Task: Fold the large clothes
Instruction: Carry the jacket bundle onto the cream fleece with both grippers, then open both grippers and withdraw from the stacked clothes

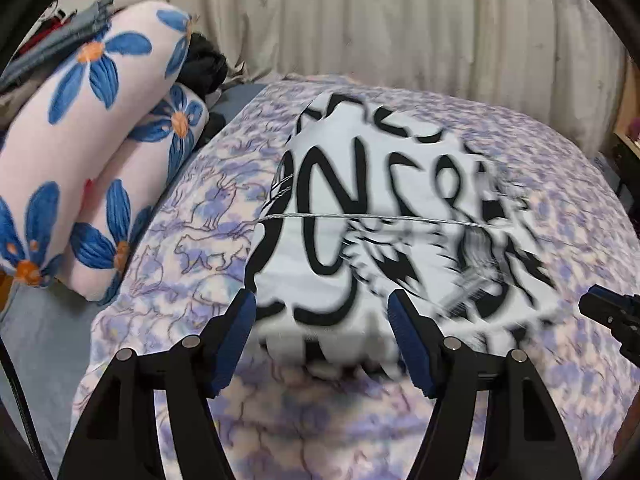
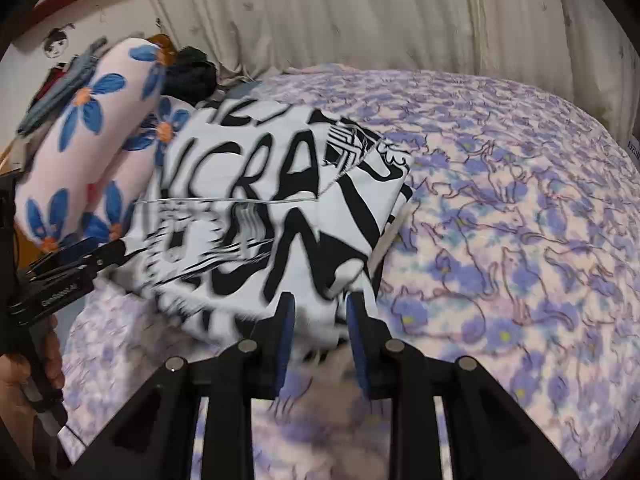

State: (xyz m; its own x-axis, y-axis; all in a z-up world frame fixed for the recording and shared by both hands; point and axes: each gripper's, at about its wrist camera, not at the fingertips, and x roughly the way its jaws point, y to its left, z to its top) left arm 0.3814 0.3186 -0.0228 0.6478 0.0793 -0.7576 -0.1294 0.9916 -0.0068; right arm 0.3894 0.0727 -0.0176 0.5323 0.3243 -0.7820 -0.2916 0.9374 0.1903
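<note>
A white garment (image 1: pixel 360 200) with big black lettering lies folded into a thick block on the bed. In the left wrist view my left gripper (image 1: pixel 322 320) is open, and its blue pads (image 1: pixel 240 328) straddle the garment's near edge without touching it. In the right wrist view my right gripper (image 2: pixel 320 320) stands narrow at the near corner of the garment (image 2: pixel 260 184). Fabric fills the gap between its pads (image 2: pixel 285 332). The picture is blurred there. The left gripper (image 2: pixel 80 264) shows at the garment's left side, held by a hand (image 2: pixel 24 380).
The bed has a lilac cat-print blanket (image 2: pixel 500 220) with bare room to the right of the garment. Two blue-flowered bolster pillows (image 1: pixel 80 140) lie along the left side, with a black bundle (image 1: pixel 204 64) behind them. A pale curtain (image 1: pixel 400 20) hangs at the back.
</note>
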